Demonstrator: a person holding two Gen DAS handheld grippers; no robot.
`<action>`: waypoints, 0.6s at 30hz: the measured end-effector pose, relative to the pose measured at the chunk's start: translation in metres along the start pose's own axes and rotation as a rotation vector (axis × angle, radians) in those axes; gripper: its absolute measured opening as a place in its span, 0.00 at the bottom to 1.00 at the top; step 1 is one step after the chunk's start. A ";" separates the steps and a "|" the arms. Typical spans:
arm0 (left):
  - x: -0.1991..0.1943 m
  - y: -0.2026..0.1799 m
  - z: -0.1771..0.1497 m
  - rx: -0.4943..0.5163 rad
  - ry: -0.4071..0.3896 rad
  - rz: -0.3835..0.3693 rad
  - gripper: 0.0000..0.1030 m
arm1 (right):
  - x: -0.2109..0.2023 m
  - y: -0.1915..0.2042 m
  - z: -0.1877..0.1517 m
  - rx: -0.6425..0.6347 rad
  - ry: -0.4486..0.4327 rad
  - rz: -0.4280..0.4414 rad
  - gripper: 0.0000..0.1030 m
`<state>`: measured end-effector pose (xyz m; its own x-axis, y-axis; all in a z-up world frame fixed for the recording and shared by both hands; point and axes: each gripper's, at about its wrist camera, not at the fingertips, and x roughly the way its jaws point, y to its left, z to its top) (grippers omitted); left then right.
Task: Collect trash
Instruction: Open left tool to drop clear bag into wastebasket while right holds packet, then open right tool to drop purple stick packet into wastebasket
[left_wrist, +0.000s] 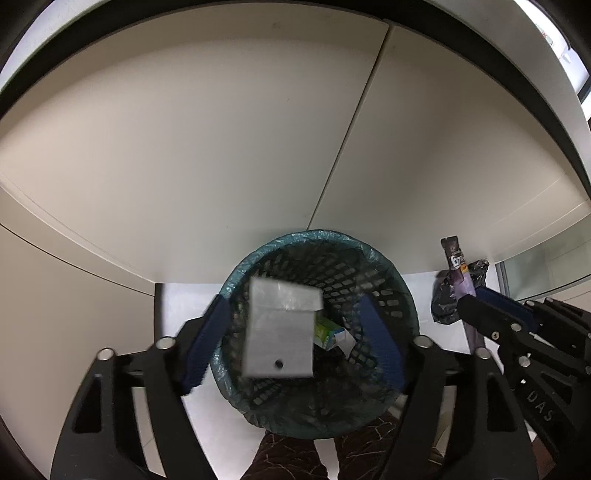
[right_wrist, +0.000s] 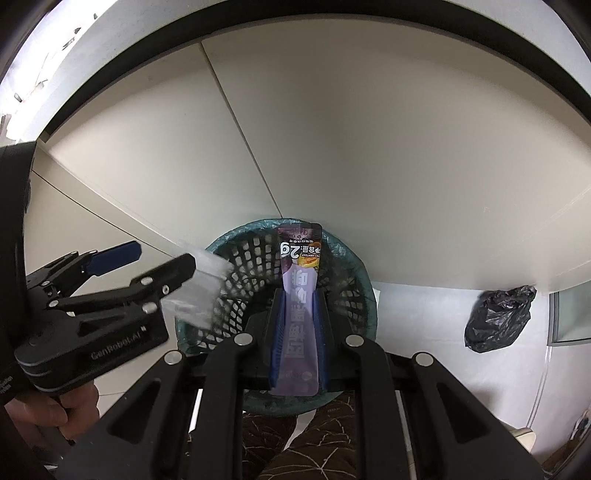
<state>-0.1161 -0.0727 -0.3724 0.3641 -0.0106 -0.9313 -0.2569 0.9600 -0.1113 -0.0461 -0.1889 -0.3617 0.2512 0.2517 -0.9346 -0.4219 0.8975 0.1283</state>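
A black mesh waste basket (left_wrist: 384, 295) with a teal liner stands on the floor below both grippers; it also shows in the right wrist view (right_wrist: 255, 273). My left gripper (left_wrist: 295, 332) is open above it. A clear plastic packet (left_wrist: 280, 328) is blurred between its fingers, loose over the basket, and shows in the right wrist view (right_wrist: 201, 291). A green and white carton (left_wrist: 328, 332) lies inside the basket. My right gripper (right_wrist: 298, 325) is shut on a purple snack wrapper (right_wrist: 299, 295), held upright over the basket; it also shows in the left wrist view (left_wrist: 458, 266).
A black plastic bag (right_wrist: 498, 317) lies on the white floor to the right of the basket. Beige cabinet panels (left_wrist: 221, 147) rise behind the basket. The person's patterned trousers (right_wrist: 314, 443) are just below it.
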 end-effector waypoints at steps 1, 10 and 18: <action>0.001 0.001 -0.001 -0.001 0.001 0.002 0.77 | -0.001 0.000 0.001 0.002 -0.002 0.001 0.14; 0.001 0.011 -0.008 -0.037 -0.002 0.037 0.94 | 0.004 0.002 0.000 -0.002 -0.004 0.003 0.15; -0.001 0.025 -0.007 -0.057 0.010 0.052 0.94 | 0.018 0.007 -0.001 -0.014 0.011 0.008 0.17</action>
<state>-0.1291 -0.0502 -0.3768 0.3398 0.0360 -0.9398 -0.3262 0.9418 -0.0818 -0.0453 -0.1785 -0.3775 0.2384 0.2551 -0.9371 -0.4360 0.8903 0.1314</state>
